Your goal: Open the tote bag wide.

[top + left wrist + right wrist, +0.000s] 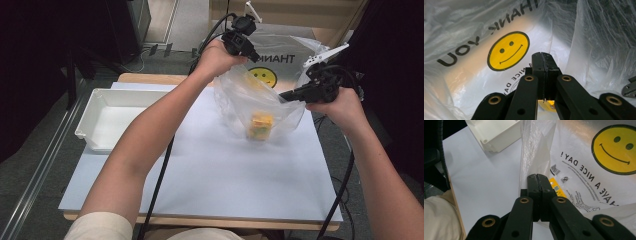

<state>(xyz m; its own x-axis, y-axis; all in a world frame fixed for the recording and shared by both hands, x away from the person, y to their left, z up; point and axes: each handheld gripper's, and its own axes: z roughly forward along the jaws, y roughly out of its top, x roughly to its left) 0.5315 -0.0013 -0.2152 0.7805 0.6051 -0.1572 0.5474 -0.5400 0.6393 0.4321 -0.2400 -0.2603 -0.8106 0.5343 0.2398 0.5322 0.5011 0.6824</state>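
White tray (107, 120) at far-left of white sheet (210, 175) on wooden table (150, 78); grey floor (30, 165) beyond.

Bag (250, 95): thin crinkled translucent plastic, glossy. Tray (107, 117): smooth white plastic. Table (210, 170): matt white.

The left tool (543, 58) rises from the bottom of the left gripper view with its two black jaws pressed flat together, a thin fold of film pinched at their base. Around it spreads a clear plastic bag (596, 37), crinkled, printed with a yellow smiley face (508, 51) and mirrored black lettering. Something yellow (546, 103) shows low between the tool's arms, too hidden to identify.
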